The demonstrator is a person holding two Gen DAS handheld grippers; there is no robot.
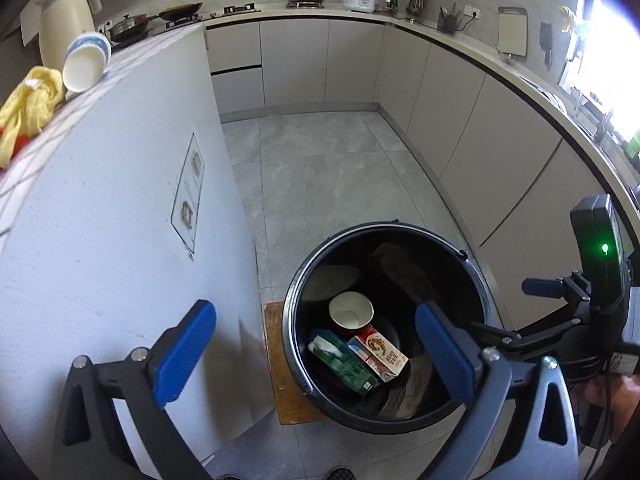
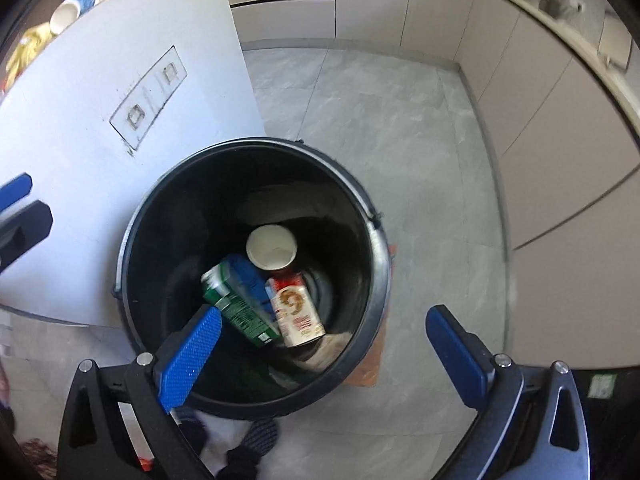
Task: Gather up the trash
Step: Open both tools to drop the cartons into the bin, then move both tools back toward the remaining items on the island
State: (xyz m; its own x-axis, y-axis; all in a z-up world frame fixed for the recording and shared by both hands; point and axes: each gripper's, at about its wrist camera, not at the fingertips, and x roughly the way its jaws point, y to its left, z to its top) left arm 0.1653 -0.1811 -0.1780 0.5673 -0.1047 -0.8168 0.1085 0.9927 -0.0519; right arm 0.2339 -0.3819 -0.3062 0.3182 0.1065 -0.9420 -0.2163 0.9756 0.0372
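Observation:
A black round bin (image 1: 472,280) (image 2: 160,208) stands on the floor beside a white counter panel. At its bottom lie a white paper cup (image 1: 351,311) (image 2: 272,247), a green carton (image 1: 348,368) (image 2: 240,312) and a red-and-white carton (image 1: 382,350) (image 2: 298,308). My left gripper (image 1: 316,346) hangs open above the bin's near left rim, with nothing between its blue pads. My right gripper (image 2: 324,350) is open above the bin's near rim, also holding nothing. In the left wrist view the right gripper's body (image 1: 596,280) shows at the right edge.
The bin rests on a small wooden board (image 1: 280,376). On the counter top (image 1: 132,64) are a tipped bowl (image 1: 86,62), a yellow cloth (image 1: 30,108) and a white jug (image 1: 64,20). Grey cabinets (image 1: 460,120) line the tiled floor (image 1: 320,168). A person's socked feet (image 2: 248,444) stand below the bin.

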